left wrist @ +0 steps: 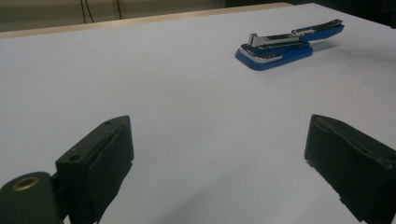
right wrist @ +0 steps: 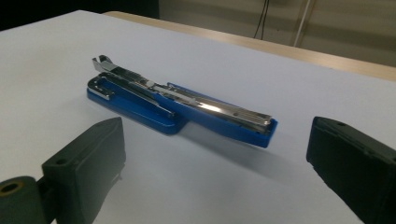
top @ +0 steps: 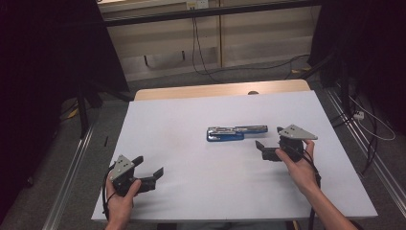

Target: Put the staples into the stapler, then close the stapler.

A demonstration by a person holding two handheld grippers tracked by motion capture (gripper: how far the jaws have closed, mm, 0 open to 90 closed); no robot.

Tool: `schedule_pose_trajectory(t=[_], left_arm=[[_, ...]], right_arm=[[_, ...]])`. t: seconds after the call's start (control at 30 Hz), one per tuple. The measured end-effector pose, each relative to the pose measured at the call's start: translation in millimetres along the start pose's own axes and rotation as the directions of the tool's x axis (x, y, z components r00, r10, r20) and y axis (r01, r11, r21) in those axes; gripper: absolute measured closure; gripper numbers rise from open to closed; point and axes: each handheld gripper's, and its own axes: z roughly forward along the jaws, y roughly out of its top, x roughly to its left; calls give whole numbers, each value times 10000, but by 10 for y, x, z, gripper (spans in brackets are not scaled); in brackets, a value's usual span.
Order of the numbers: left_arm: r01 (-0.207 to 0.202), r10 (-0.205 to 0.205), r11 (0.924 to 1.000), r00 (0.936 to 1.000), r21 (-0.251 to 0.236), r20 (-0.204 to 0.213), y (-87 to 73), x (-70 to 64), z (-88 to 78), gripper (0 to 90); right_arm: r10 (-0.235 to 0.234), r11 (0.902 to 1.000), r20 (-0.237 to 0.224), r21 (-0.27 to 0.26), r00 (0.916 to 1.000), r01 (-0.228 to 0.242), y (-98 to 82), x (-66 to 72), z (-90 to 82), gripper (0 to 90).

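Note:
A blue stapler [top: 235, 132] with a silver metal magazine lies swung open on the white table [top: 191, 120], near its middle. In the right gripper view the stapler [right wrist: 180, 105] is just beyond the jaws, its top arm folded out flat. My right gripper [top: 271, 139] is open, a short way to the right of the stapler, with nothing between its jaws. My left gripper [top: 149, 166] is open near the front left of the table, far from the stapler [left wrist: 289, 44], and holds nothing.
The white table has a wooden strip [top: 220, 89] along its far edge. Cables [top: 206, 62] trail on the floor behind it and to the right. Dark curtains stand on both sides.

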Motion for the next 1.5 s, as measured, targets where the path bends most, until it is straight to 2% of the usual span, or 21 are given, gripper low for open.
schedule_pose_trajectory(t=[0.1, 0.2, 0.33, 0.5, 0.57, 0.6, 0.7, 0.83, 0.97, 1.03, 1.13, 1.23, 1.3, 1.33, 1.5], left_arm=[[-127, 127, 9999, 9999, -2, 117, 15, -25, 26, 75], [-123, 123, 9999, 9997, -23, 210, 22, -29, 51, 74], [-128, 128, 9999, 9998, -18, 122, 13, -51, 127, 74], [-406, 408, 9992, 9984, -55, 396, 61, -113, 203, 70], [-334, 329, 9994, 9977, 60, 600, 72, -128, 221, 67], [-255, 251, 9997, 9976, 59, 653, 75, -131, 230, 65], [-272, 275, 9996, 9987, -78, 433, 115, -128, 292, 53], [-594, 595, 9982, 9979, -28, 253, 168, -164, 401, 46], [-756, 746, 9970, 9958, 167, 522, 210, -210, 504, 39], [-663, 654, 9977, 9961, 149, 596, 242, -227, 555, 43], [-139, 125, 9997, 9972, 185, 733, 285, -233, 653, 55], [-289, 259, 9990, 9956, 328, 896, 323, -234, 764, 74], [-108, 58, 9990, 9932, 424, 1159, 343, -227, 822, 79], [-62, 20, 9994, 9931, 352, 1172, 349, -228, 848, 79], [-468, 455, 9987, 9969, 187, 648, 411, -237, 928, 78]], right_arm=[[85, 9999, 68, -60, 9999, -85, -1, -39, -12, 41], [177, 9998, 259, 102, 9995, -180, -19, -77, -8, 41], [118, 9997, 352, 197, 9993, -125, -17, -85, 23, 39], [167, 9999, 586, 17, 9981, -168, -6, -99, 49, 18], [85, 9999, 707, 98, 9975, -93, -12, -107, 53, 19], [130, 9999, 723, 86, 9973, -136, -14, -113, 54, 20], [98, 9999, 719, 51, 9974, -101, -19, -137, 50, 21], [169, 9996, 769, 230, 9969, -187, -36, -149, 58, 20], [67, 9996, 501, 285, 9987, -81, -42, -138, 77, 42], [29, 9996, 488, 269, 9988, -43, -42, -137, 89, 55], [55, 9996, 437, 289, 9990, -68, -53, -149, 114, 106], [-1, 9995, 491, 318, 9988, -14, -59, -162, 132, 118], [73, 9995, 403, 307, 9992, -86, -65, -175, 133, 128], [70, 9993, 410, 351, 9991, -84, -69, -177, 134, 128], [-71, 9986, 344, 533, 9994, 53, -86, -179, 137, 140]])
